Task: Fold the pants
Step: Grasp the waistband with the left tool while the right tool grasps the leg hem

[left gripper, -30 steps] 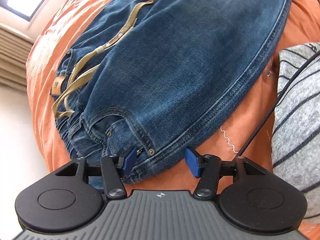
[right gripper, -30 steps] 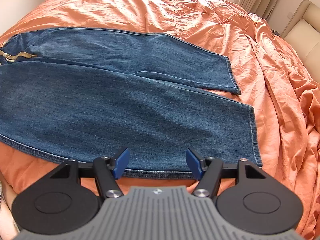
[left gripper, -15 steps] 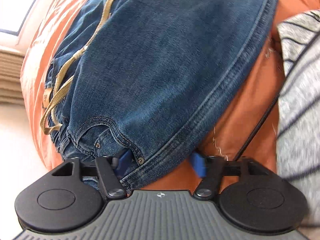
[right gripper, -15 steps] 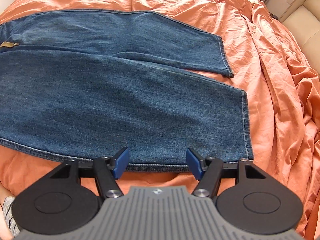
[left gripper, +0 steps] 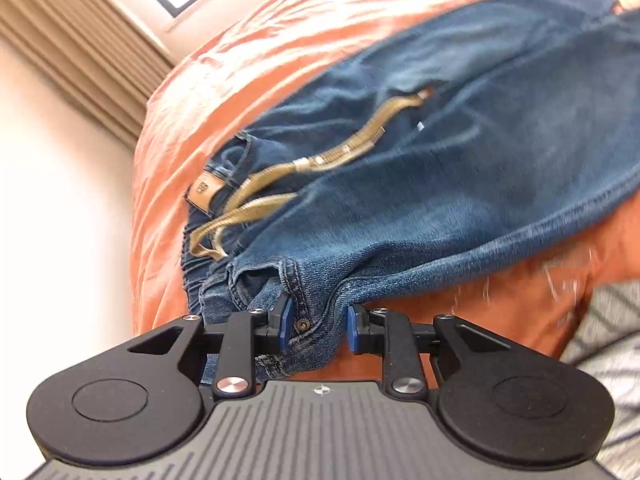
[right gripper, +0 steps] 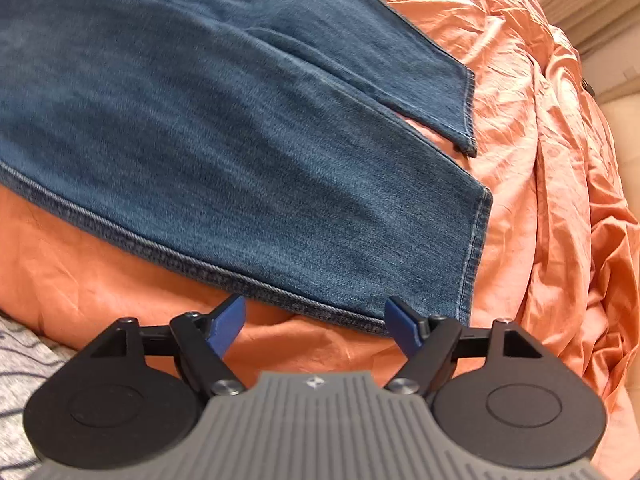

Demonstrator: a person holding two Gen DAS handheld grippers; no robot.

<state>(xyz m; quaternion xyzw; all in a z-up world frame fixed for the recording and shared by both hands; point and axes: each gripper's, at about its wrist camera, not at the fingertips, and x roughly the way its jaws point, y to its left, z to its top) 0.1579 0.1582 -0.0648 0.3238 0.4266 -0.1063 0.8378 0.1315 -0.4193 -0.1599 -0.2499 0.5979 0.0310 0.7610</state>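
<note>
The jeans [left gripper: 460, 168] lie spread on a bed covered with an orange sheet [left gripper: 248, 60], waistband toward the left of the scene and leg hems toward the right. In the left wrist view, the left tool [left gripper: 316, 326] has just been closing its jaws, and its blue pads [left gripper: 285, 322] now pinch the near corner of the waistband, at the side seam beside a pocket rivet [left gripper: 303, 324]; the denim bunches between the pads and is drawn up toward the tool. A tan drawstring [left gripper: 280, 184] trails across the waist area, with a brown leather patch [left gripper: 205, 191] at the far edge of the waistband. A pleated curtain [left gripper: 76, 44] hangs along the far left under a window. In the right wrist view, the right tool [right gripper: 316, 326] has just been opening its jaws, which now stand spread wide, pads clear of any fabric. It sits at the near side seam of the near leg [right gripper: 260, 184], just short of that leg's hem [right gripper: 478, 248]; the seam edge runs just beyond the fingertips. The far leg [right gripper: 360, 52] lies flat beside the near leg, its hem offset to the far side. Grey striped fabric [right gripper: 24, 356] shows at the near left corner.
</note>
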